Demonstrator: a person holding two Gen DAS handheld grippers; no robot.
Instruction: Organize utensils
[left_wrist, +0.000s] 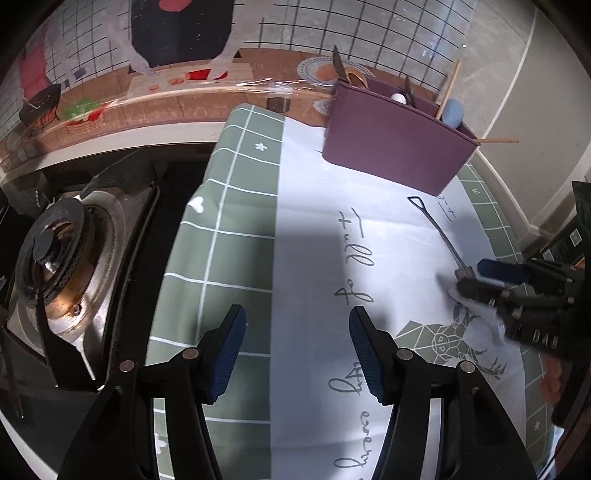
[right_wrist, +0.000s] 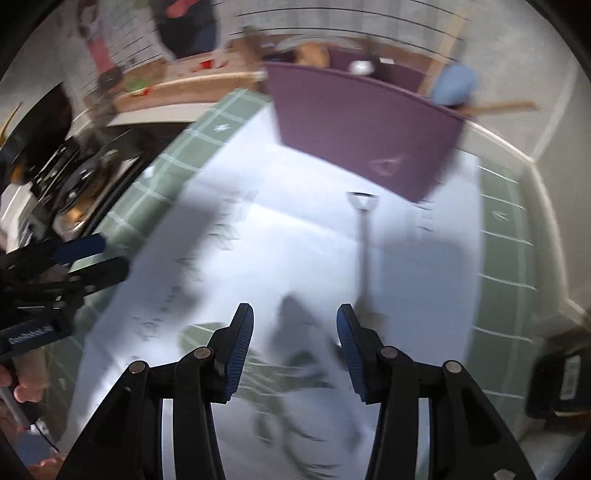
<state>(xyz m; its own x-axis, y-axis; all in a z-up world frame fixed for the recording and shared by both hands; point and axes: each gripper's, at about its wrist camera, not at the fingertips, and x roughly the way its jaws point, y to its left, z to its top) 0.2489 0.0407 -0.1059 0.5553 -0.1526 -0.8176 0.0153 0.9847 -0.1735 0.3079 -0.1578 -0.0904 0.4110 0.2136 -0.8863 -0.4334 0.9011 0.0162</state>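
One desk (left_wrist: 258, 236) carries everything, spread with a green-checked and white cloth, a gas burner (left_wrist: 55, 258) sitting off to the left side of it. At the far end of the cloth stands a purple utensil holder (left_wrist: 391, 147), already stocked with wooden sticks, a blue-headed piece and a few dark handles. Between that holder and the near edge lies a single slim metal utensil (left_wrist: 439, 232), flat on the white part of the cloth, its looped end pointing toward the holder and just short of it. My reading is that this is the last loose piece, so the step in hand is picking it up. The right tool (left_wrist: 480, 277) is at the near end of that utensil; its wrist view is blurred, and the jaws look parted with the handle beside the right finger, not clearly pinched. The left tool (left_wrist: 297, 354) hangs released over bare cloth, grasping nothing. The next move likely calls for centring the right jaws on the thin handle, clenching low against the cloth, then lifting it and dropping it into the holder.
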